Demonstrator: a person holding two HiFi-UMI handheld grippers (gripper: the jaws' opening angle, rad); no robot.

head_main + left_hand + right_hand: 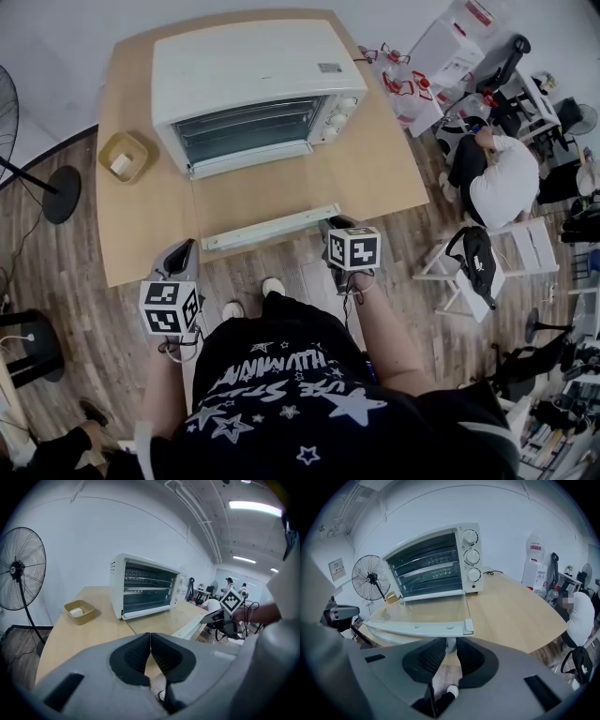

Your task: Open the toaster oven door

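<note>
The white toaster oven stands at the back of the wooden table. Its glass door hangs open, lying about level, with the white handle bar toward me. My right gripper is shut on the right end of that handle; in the right gripper view the pads pinch a white part of the handle between them. My left gripper hovers at the table's front edge, left of the door, shut and holding nothing. The oven's racks show inside.
A small tan tray with a white block sits on the table left of the oven. A standing fan is on the far left. A person sits bent over at the right, near a white stool and office clutter.
</note>
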